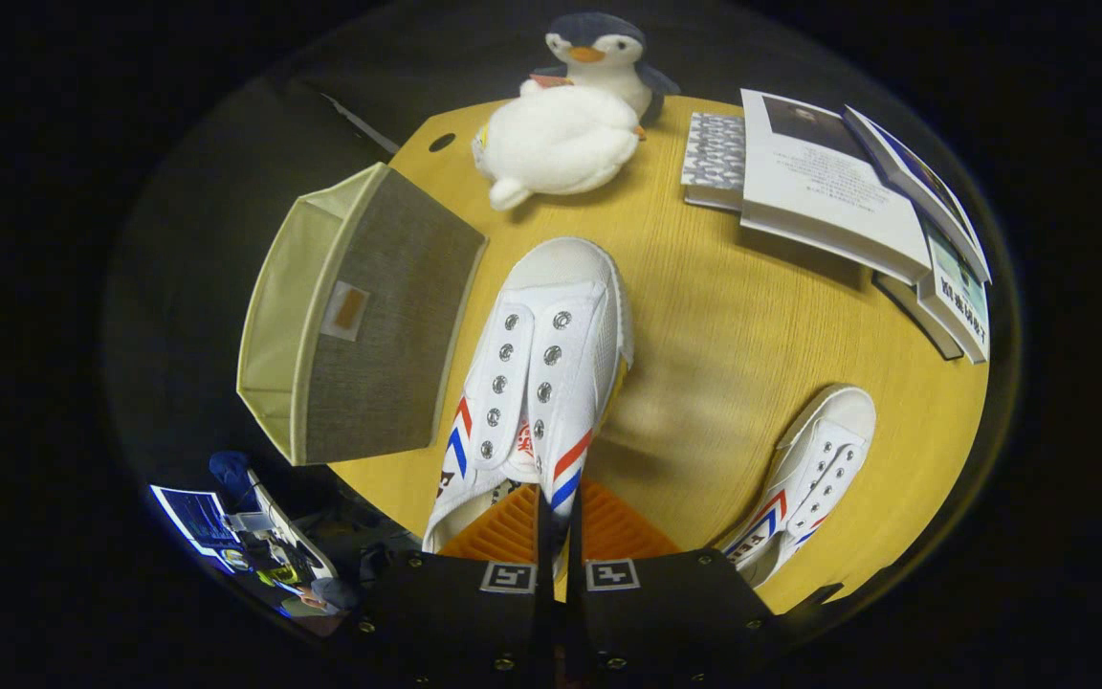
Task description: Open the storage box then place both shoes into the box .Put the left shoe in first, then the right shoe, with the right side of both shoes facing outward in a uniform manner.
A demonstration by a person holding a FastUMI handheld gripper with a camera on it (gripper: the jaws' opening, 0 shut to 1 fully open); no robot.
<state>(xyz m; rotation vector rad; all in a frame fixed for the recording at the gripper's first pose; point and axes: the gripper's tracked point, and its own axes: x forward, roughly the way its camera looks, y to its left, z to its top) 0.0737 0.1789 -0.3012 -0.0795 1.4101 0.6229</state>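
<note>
A white canvas shoe (537, 368) with red and blue stripes hangs above the round wooden table (733, 325), toe pointing away from me. My gripper (559, 522) is shut on this shoe, its fingers pinching the right side wall by the opening. To the left of the held shoe stands the grey fabric storage box (360, 321), its beige-lined inside showing on its far left side. The second white shoe (804, 483) lies on the table to the right of my fingers, toe pointing away.
A white plush penguin (565, 129) lies at the far side of the table beyond the held shoe. A stack of books and booklets (848, 206) sits at the far right. Below the table edge at the near left are a screen and cluttered gear (245, 541).
</note>
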